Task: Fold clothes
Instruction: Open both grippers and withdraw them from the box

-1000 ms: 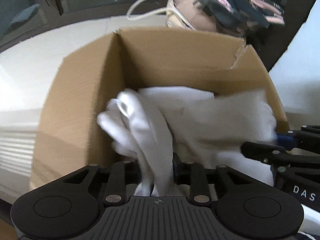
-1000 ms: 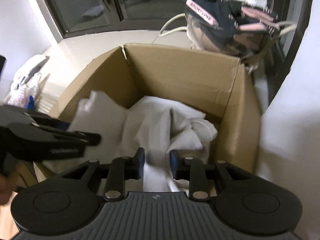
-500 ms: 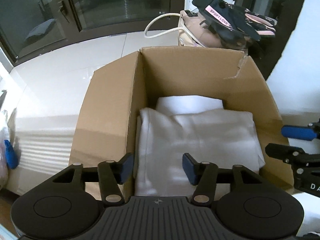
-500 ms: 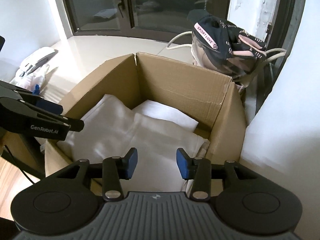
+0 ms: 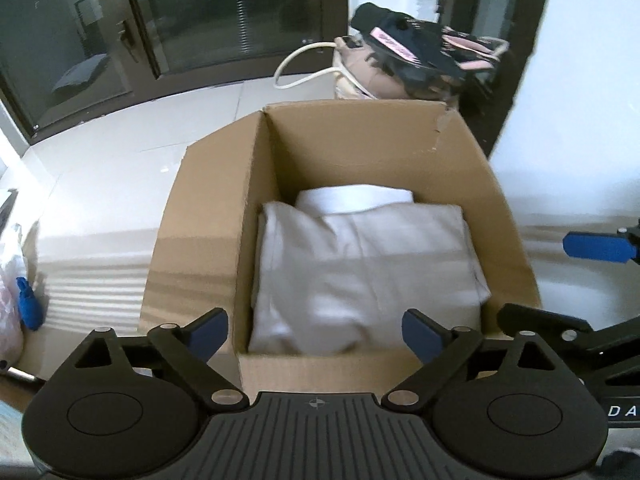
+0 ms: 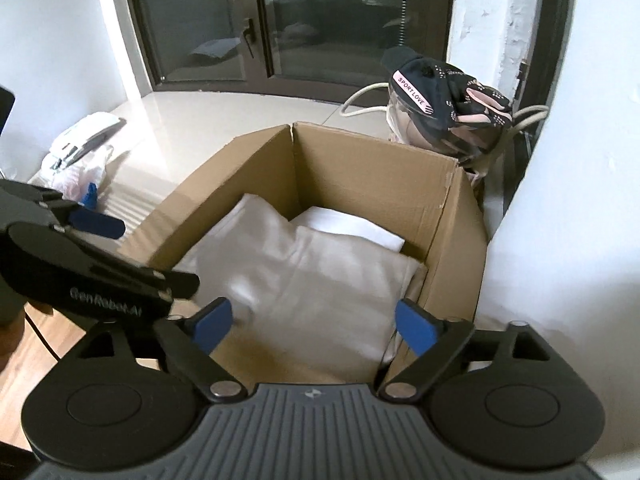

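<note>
Left wrist view: folded white garment (image 5: 368,268) lies centre frame inside cardboard box (image 5: 200,248).
Change: cloth released.
Left gripper (image 5: 316,334): opening wide, empty.
Right gripper (image 6: 314,326): opening wide, empty.
Meaning: this garment seems stowed.

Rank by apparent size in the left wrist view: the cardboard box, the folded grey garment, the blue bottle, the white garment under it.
1. cardboard box
2. folded grey garment
3. white garment, mostly covered, only a strip shows
4. blue bottle, partly hidden; near the picture's edge, so unsure.
</note>
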Available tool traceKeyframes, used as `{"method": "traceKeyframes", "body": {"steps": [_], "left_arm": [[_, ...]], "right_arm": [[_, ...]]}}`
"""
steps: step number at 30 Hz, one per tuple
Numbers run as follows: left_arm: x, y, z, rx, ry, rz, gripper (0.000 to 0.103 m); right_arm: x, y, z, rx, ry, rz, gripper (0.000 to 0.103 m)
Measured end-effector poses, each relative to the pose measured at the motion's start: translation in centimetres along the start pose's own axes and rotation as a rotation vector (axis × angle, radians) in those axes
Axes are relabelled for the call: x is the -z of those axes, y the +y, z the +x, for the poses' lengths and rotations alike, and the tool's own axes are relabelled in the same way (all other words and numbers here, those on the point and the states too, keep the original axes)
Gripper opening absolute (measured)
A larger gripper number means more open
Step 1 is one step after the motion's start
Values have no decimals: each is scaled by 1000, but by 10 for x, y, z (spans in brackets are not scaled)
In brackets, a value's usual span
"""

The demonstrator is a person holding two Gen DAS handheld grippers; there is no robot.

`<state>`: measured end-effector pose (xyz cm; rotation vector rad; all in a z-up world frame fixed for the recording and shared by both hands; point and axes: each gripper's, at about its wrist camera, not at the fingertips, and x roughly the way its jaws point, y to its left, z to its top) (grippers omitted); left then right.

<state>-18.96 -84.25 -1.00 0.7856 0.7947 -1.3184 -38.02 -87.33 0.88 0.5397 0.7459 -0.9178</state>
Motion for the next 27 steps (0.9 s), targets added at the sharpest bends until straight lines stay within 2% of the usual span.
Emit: {"method": "traceKeyframes", "body": {"steps": [6,15,27], "left_arm": [[24,0,-23,7,-11,12,100],[62,-1,-52,3,-16,41,103],[88,5,-77,-24,-53,52,103]], "right_arm": [[16,20,-26,33,-6,-10,100],[41,45,-56,84,-21,-4,102],[51,64,-68,107,-19,1,102]]}}
